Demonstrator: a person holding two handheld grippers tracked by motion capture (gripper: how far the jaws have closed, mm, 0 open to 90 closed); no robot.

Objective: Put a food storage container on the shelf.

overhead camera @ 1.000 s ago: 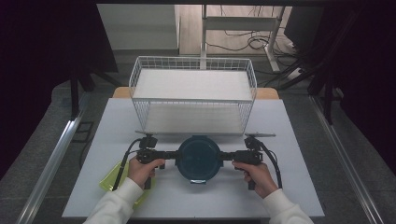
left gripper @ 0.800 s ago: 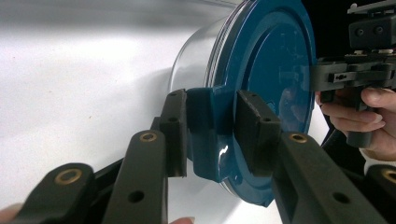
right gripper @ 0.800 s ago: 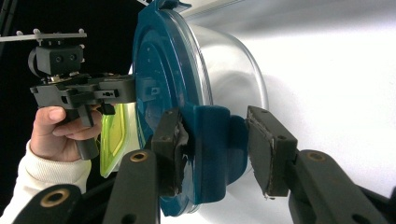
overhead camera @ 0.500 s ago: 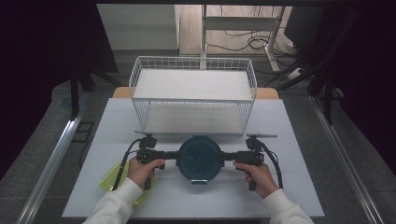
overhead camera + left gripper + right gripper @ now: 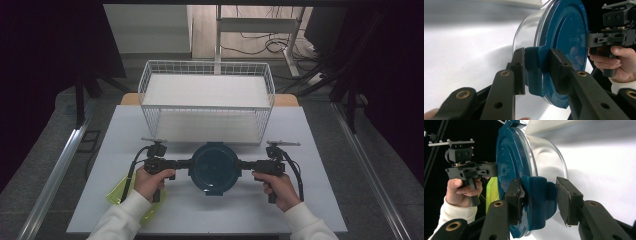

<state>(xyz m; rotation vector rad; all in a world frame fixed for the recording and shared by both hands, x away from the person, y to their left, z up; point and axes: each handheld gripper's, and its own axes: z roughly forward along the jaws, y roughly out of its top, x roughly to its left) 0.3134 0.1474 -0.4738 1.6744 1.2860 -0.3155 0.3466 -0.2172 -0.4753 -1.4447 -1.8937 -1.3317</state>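
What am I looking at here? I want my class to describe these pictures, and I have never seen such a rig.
There is no robot here. A person holds a hand tool in each hand, and each tool ends in a two-jaw claw. One camera looks down from above the table. The other two cameras ride on the tools and look along their black jaws.

On the table stands a round clear container with a blue lid. Behind it is a white wire basket, and a yellow-green thing lies by the left forearm.

The left claw has its jaws around the lid's left clip. The right claw has its jaws around the right clip. I cannot tell how firmly they squeeze.
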